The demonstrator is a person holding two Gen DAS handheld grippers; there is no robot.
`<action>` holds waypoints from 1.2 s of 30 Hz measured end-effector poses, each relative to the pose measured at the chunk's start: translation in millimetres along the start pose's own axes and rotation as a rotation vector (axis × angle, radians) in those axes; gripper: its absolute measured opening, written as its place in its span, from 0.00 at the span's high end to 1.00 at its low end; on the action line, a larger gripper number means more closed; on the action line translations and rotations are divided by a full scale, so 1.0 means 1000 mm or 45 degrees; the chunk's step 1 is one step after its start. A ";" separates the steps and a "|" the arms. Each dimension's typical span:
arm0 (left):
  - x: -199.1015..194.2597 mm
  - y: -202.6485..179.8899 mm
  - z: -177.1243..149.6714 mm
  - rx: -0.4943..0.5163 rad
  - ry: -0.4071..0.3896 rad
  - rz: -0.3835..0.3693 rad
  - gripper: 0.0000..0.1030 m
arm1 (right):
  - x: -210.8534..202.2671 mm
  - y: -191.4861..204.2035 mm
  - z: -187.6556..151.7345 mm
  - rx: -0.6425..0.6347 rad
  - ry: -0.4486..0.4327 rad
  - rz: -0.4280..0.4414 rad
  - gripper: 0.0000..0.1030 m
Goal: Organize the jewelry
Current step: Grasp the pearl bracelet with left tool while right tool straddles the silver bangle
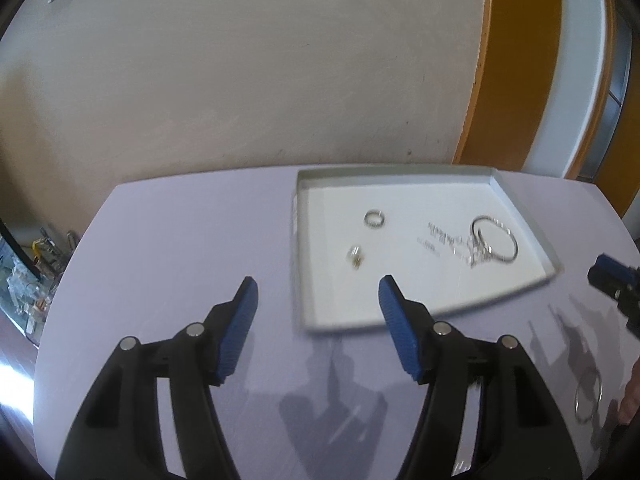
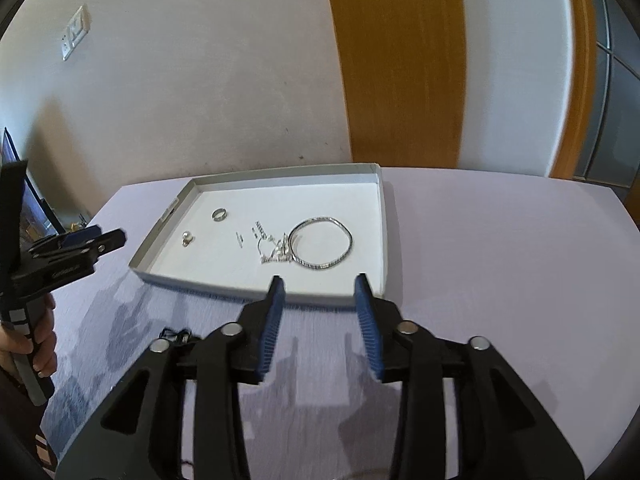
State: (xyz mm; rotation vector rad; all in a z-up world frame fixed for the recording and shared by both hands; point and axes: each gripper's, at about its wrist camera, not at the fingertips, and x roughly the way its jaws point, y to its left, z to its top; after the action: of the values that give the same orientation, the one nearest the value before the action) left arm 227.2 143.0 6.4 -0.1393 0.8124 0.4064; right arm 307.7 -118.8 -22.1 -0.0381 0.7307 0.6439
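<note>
A shallow white tray (image 1: 316, 312) (image 2: 384, 216) lies on the lilac table. In it are a silver bangle (image 1: 496, 238) (image 2: 322, 244), a sparkly chain piece (image 1: 476, 254) (image 2: 276, 254), a silver ring (image 1: 374, 218) (image 2: 219, 214) and a small earring (image 1: 355, 258) (image 2: 187, 238). Another silver bangle (image 1: 588, 398) lies on the table outside the tray, at the right in the left wrist view. My left gripper (image 1: 316, 292) is open and empty, near the tray's front left corner. My right gripper (image 2: 319, 286) is open and empty, just before the tray's front edge.
A small dark object (image 2: 176, 336) lies on the table left of the right gripper. The table (image 1: 180, 240) ends at a beige wall (image 1: 240, 80); an orange door frame (image 2: 400, 60) stands behind. Cluttered items (image 1: 28, 280) sit beyond the table's left edge.
</note>
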 end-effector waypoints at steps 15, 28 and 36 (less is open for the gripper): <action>-0.044 0.001 -0.102 0.036 0.053 -0.059 0.35 | -0.058 -0.003 -0.095 0.037 0.013 -0.113 0.41; -0.035 -0.029 -0.134 0.175 0.108 -0.108 0.50 | -0.068 -0.025 -0.133 0.130 0.044 -0.155 0.40; -0.032 -0.038 -0.135 0.212 0.127 -0.148 0.53 | -0.064 -0.025 -0.134 0.137 0.058 -0.162 0.40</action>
State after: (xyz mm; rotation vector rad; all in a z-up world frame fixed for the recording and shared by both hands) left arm 131.8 61.8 -64.2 -0.0521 0.9279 0.2222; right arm 204.4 -206.3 -87.0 0.0001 0.7990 0.4830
